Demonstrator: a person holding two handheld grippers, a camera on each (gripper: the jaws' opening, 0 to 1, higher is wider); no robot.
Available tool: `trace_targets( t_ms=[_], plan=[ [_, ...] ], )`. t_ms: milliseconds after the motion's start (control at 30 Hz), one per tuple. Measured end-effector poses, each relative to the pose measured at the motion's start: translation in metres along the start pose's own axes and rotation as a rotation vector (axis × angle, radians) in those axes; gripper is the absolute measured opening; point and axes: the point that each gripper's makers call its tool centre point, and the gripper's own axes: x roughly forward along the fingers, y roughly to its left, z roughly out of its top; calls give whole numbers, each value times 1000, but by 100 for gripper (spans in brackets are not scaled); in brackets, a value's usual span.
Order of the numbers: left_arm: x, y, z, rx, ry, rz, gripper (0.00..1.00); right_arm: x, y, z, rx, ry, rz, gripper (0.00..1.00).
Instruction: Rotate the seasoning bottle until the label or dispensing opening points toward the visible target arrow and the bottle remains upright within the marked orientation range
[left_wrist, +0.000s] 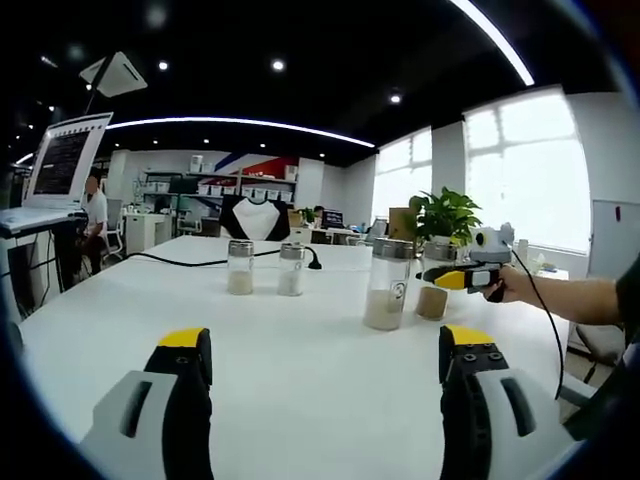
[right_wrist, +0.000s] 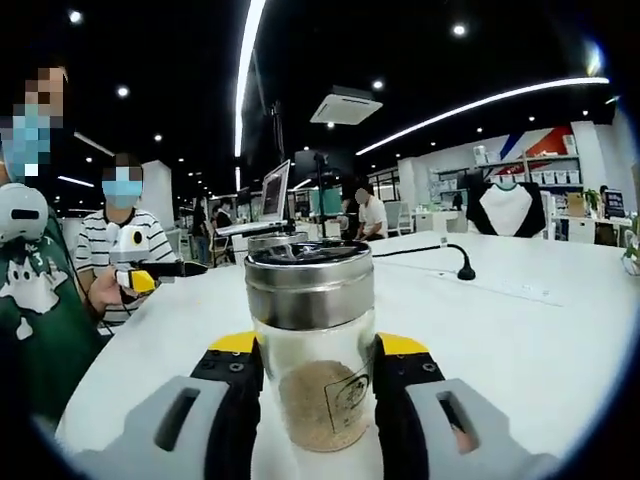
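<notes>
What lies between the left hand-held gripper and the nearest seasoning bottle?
Only bare white table, seen in the left gripper view: the left hand-held gripper is open, well short of the seasoning bottle.

Open-plan office or demo space: long white tabletop (left_wrist: 300, 340), black ceiling with strip lights (left_wrist: 240, 124) at frame top, shelving (left_wrist: 215, 190) centre-left, monitor (left_wrist: 66, 160) upper left, large windows (left_wrist: 530, 170) right, potted plant (left_wrist: 447, 214).
</notes>
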Motion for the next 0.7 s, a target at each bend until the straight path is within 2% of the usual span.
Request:
trace_targets(
  t_ms=[167,700],
  plan=[
    [-1,0,5,6,-13,1,99,0,-1,0,-17,-8,-8,41],
    [-2,1,2,-3,-10,-3,99,-1,-1,-1,-32,5,-58,40]
  ],
)
